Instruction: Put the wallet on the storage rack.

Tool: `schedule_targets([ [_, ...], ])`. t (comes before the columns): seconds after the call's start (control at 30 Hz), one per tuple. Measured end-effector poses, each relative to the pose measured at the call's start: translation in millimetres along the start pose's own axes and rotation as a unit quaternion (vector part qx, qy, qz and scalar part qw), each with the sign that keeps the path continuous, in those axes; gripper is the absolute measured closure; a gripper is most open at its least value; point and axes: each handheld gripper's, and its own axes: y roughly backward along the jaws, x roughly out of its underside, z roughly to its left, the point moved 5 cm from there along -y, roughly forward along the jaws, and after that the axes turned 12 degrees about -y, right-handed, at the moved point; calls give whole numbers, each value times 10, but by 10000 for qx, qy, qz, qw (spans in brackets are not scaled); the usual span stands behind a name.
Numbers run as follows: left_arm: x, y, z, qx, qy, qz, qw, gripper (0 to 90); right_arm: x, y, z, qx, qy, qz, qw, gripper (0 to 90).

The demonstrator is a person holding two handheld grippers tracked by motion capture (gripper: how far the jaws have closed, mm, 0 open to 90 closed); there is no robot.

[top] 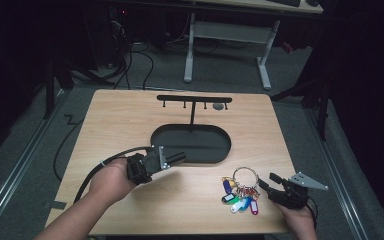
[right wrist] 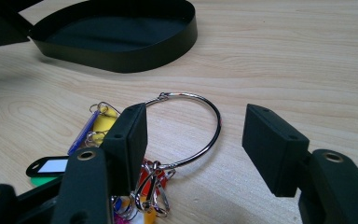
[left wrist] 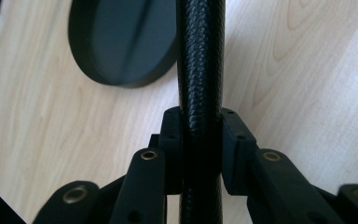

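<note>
While I looked down from the high view, my left gripper lay over the near left rim of the black oval base of the hook stand, which stood at the middle of the wooden table. My left hand held it low, its cable trailing toward the near left. A small grey disc hung at the right end of the stand's crossbar. My right gripper sat at the near right, pointing left at the key ring, just beside it. The bunch of tags fanned out on the near side of the ring: blue, yellow, red, green, white and pale blue. I could read no writing on any of them.

From the left gripper view, my jaws were clamped on a black, scaly-textured cable that ran straight up between the pads. A dark oval base lay on the wood to the far left.

From the right gripper view, my jaws stood wide apart, with the silver key ring lying flat on the table between them, touching neither pad as far as I could tell. A blue tag and a yellow tag showed past the left pad, and a black tag with a blank white label window lay over a green one. The black base sat farther off.
</note>
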Motion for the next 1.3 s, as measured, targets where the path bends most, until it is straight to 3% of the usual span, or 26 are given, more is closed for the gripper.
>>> schedule_targets([
  [0.2,-90,22,98,-364,-283,-241,9986,736,-2,3,0,-1,-3,-3,10000,407],
  [0.27,-100,17,109,-410,-371,-228,9982,736,0,-1,1,-4,9,5,10000,407],
  [0.37,-122,-39,136,-653,-621,-127,9959,736,1,-5,2,0,9,17,10000,407],
  [0.57,-183,-133,200,-839,-747,-81,9936,736,-1,1,-4,-14,2,12,10000,407],
  [0.83,-374,-220,268,-1101,-1054,-148,9882,736,-2,0,4,-35,14,15,10000,407],
  [0.9,-451,-279,303,-1241,-1193,-148,9850,735,-4,6,-1,-33,1,-4,10000,408],
  [1.1,-587,-363,368,-1251,-1265,-234,9838,735,-3,3,-22,-41,-96,-18,9999,409],
  [1.13,-628,-400,382,-1283,-1329,-202,9826,735,15,1,-31,-48,-127,12,9999,410],
  [1.3,-700,-466,393,-1258,-1419,-143,9818,734,-1,8,-21,-73,-83,-21,9999,410],
])
